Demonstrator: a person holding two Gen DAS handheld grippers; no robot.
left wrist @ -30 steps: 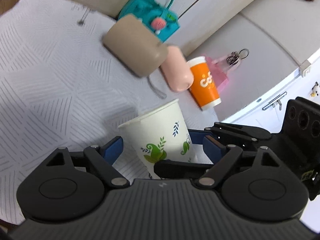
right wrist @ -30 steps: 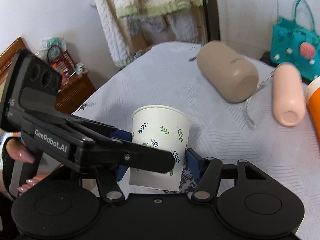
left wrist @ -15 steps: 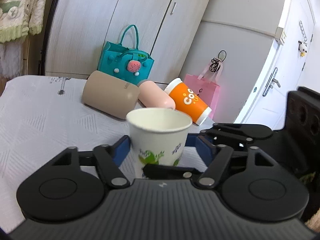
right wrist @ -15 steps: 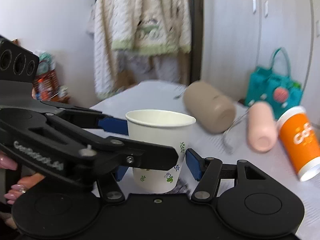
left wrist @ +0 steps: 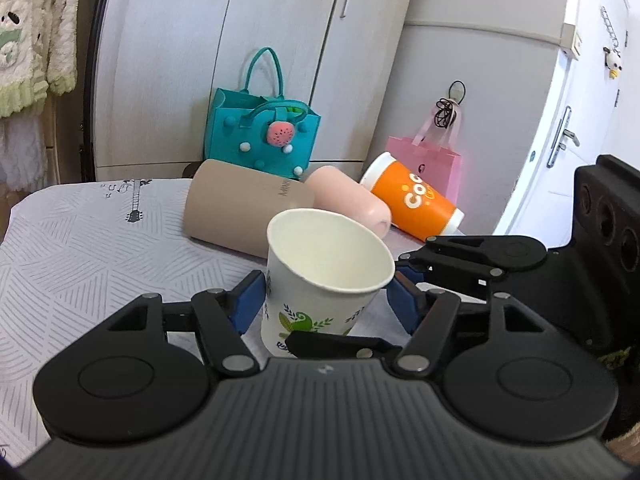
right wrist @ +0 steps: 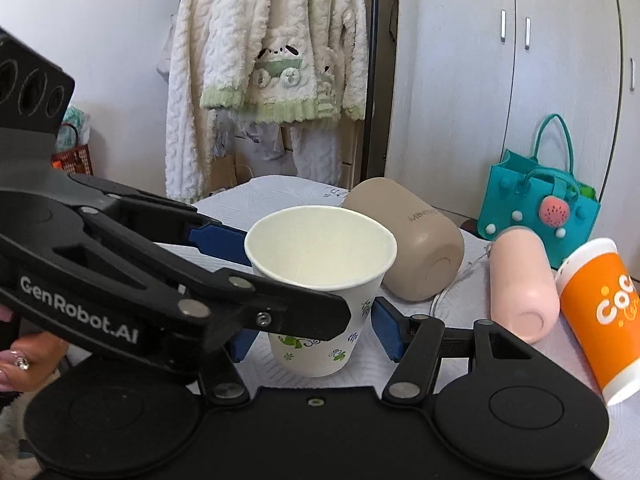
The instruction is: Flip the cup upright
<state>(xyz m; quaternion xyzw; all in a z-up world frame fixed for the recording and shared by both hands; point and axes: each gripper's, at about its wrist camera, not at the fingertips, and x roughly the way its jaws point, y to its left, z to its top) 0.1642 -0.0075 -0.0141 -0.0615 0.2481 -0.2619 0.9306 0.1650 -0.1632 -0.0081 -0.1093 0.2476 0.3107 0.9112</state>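
Left wrist view: left gripper and right gripper fingers are both bracketing the paper cup, contact unclear. Cup is now sitting mouth-up, slightly tilted, in front of the beige tumbler, no longer tipped. Flip looks nearly done.

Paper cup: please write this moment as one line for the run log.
paper cup mouth up, on table | left gripper jaws around cup | right gripper jaws around cup, gaps visible | three other cups lying down
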